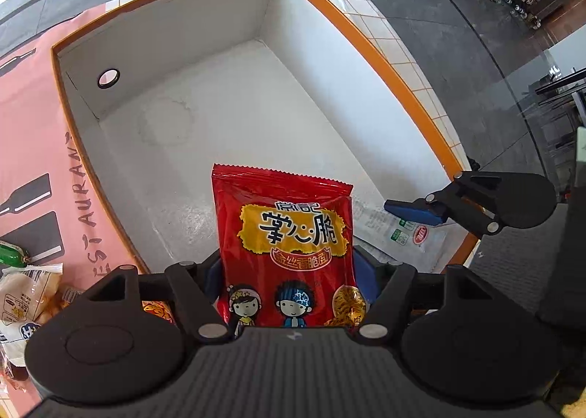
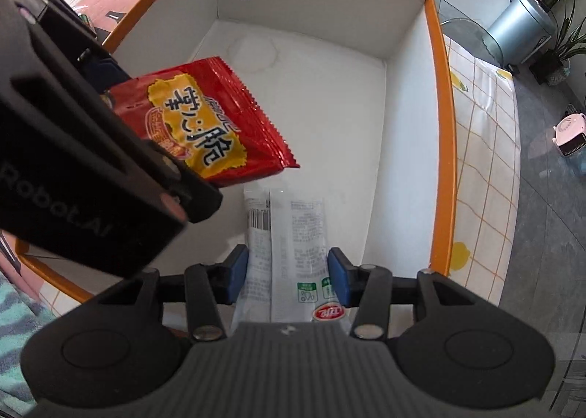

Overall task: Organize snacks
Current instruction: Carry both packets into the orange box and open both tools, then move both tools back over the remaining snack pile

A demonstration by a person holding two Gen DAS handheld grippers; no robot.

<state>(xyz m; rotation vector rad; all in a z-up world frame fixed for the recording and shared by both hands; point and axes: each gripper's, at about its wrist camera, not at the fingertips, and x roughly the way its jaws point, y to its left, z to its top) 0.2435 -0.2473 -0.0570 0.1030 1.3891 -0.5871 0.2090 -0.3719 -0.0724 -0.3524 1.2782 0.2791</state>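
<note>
Left claw [image 1: 289, 271] grips a red snack bag [image 1: 284, 246], right claw [image 2: 287, 273] a white packet [image 2: 289, 253] (both poised over the box [image 1: 370, 40] below, seemingly for dropping in).

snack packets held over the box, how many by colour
red packet, in the left gripper: 1
white packet, in the right gripper: 1
total: 2, both above the floor of the orange-rimmed box
</note>
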